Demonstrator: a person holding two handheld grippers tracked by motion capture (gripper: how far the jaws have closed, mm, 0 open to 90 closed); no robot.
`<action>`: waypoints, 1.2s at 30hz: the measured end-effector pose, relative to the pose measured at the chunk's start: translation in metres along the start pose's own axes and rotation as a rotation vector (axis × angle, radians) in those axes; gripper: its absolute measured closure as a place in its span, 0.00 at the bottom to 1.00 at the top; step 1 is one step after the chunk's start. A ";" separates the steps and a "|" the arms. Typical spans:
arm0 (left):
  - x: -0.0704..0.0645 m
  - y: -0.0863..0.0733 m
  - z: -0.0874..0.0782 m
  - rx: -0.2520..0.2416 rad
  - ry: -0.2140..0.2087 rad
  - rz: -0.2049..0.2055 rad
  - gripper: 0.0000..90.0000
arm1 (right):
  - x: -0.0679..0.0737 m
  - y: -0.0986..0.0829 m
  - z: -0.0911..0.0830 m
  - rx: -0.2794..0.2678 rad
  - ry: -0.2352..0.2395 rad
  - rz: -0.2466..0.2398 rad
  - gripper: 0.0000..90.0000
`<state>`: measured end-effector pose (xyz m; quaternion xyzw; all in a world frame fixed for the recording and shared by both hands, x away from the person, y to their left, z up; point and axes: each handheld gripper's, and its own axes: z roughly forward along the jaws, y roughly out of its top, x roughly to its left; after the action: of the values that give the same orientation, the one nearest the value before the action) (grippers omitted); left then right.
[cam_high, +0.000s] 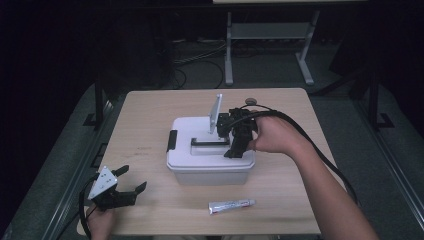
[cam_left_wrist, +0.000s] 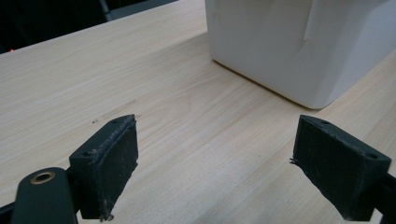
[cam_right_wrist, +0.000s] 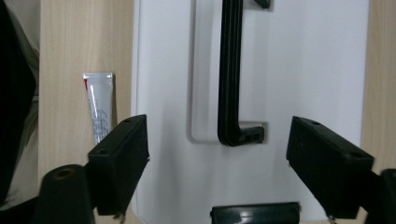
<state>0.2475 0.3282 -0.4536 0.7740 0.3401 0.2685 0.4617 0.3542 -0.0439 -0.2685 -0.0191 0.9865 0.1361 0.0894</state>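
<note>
A white plastic storage box (cam_high: 210, 160) sits near the middle of the light wooden desk (cam_high: 150, 125), its lid on, with a black carry handle (cam_high: 215, 143) lying flat in a recess on top and a black latch (cam_high: 172, 140) on its left end. The right gripper (cam_high: 239, 145) hovers over the right part of the lid, held by the person's right hand (cam_high: 272, 136), with its grey plate tilted up and its cable trailing back toward the person. In the right gripper view its jaws stand wide apart and grasp nothing; the end of the handle (cam_right_wrist: 231, 93) lies between them below, and a second black latch (cam_right_wrist: 254, 213) shows at the lid's near edge. Whether the jaw tips touch the lid is hard to tell.

The left gripper (cam_high: 125, 185) rests near the front left corner of the desk, well apart from the box, its jaws released and spread over bare wood. In the left gripper view the box wall (cam_left_wrist: 280, 46) stands ahead and to the right.

A small silver tube (cam_high: 231, 205), possibly glue or ointment, lies on the desk just in front of the box.
</note>
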 end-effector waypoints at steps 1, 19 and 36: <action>0.000 0.000 0.000 -0.001 0.001 0.000 0.15 | -0.001 0.002 0.001 -0.001 0.000 0.002 0.23; -0.001 0.000 0.001 -0.004 -0.004 -0.001 0.15 | -0.005 0.027 0.016 0.013 0.013 -0.019 0.33; -0.001 0.000 0.001 -0.003 -0.008 0.001 0.15 | -0.010 0.036 0.022 0.047 0.010 -0.025 0.51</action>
<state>0.2479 0.3264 -0.4538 0.7744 0.3374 0.2663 0.4642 0.3658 -0.0028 -0.2782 -0.0299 0.9895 0.1116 0.0866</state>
